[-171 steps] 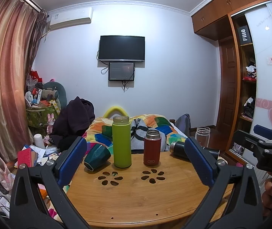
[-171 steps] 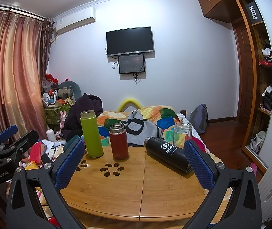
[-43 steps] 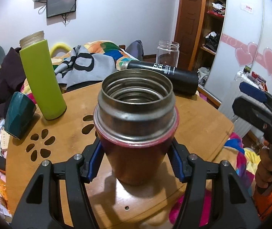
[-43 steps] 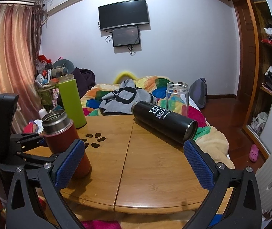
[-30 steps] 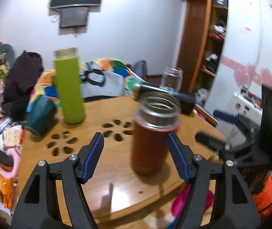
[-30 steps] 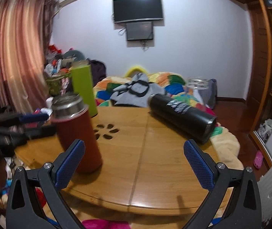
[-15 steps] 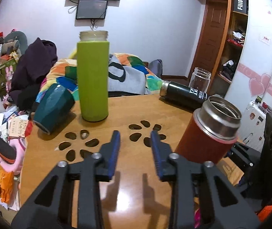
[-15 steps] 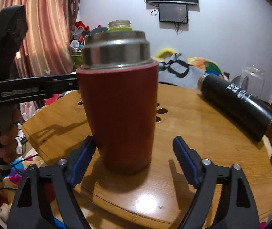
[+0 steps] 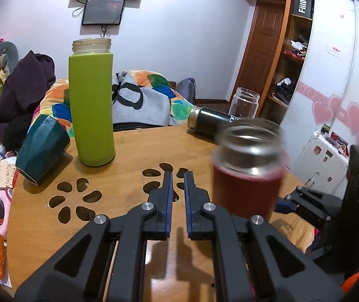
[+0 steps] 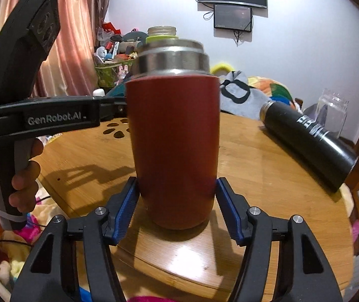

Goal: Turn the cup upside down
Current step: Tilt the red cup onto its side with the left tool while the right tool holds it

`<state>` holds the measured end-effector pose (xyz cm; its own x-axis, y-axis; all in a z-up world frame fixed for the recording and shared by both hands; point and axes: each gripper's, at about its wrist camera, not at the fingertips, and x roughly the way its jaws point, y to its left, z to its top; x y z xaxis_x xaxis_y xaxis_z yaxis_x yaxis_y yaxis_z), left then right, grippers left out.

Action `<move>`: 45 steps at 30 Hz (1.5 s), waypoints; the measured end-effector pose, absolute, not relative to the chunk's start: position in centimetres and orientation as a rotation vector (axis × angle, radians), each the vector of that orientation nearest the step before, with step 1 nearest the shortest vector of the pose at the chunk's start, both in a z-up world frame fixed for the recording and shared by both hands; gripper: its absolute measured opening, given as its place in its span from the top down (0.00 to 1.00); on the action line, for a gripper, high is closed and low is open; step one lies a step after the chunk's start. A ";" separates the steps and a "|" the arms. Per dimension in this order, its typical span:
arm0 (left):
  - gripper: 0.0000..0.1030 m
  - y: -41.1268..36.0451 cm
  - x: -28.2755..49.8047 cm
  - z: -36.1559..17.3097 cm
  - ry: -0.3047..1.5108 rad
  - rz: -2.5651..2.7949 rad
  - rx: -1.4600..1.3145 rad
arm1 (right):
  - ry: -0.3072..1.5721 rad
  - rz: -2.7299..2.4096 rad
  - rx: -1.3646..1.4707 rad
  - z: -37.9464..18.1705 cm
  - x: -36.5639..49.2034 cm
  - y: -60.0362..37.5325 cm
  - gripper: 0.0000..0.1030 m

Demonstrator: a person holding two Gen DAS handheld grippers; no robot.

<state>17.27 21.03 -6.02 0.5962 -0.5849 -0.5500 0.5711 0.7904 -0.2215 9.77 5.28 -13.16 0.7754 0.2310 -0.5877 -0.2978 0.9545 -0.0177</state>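
Observation:
The red cup (image 10: 175, 148) with a steel rim stands upright, mouth up, near the front edge of the round wooden table (image 10: 267, 176). My right gripper (image 10: 176, 198) is shut on its lower body, one blue pad on each side. In the left wrist view the cup (image 9: 247, 176) is blurred, to the right of my left gripper (image 9: 178, 183). That gripper is shut on nothing, a narrow gap between its pads, low over the table.
A tall green bottle (image 9: 91, 105) stands at the back left, with a dark teal cup (image 9: 41, 148) lying on its side beside it. A black flask (image 10: 307, 146) lies on its side at the right. A clear glass jar (image 9: 244, 103) stands behind it.
My left gripper let go of the red cup, drew to the left and closed empty. My right gripper came in and closed on the cup's lower body.

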 end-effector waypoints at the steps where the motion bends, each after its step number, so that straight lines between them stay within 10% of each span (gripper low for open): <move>1: 0.98 21.0 17.4 -6.1 0.652 -0.668 -0.024 | 0.614 0.293 -0.120 -12.9 9.7 5.3 0.43; 45: 0.98 21.4 16.9 -7.0 0.720 -0.570 0.016 | 0.631 0.328 -0.071 -13.8 9.4 5.1 0.43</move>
<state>16.94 21.39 -7.03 0.6072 -0.4882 -0.6269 0.4990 0.8483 -0.1773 9.44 5.12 -13.80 0.7581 0.2793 -0.5894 -0.3220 0.9461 0.0342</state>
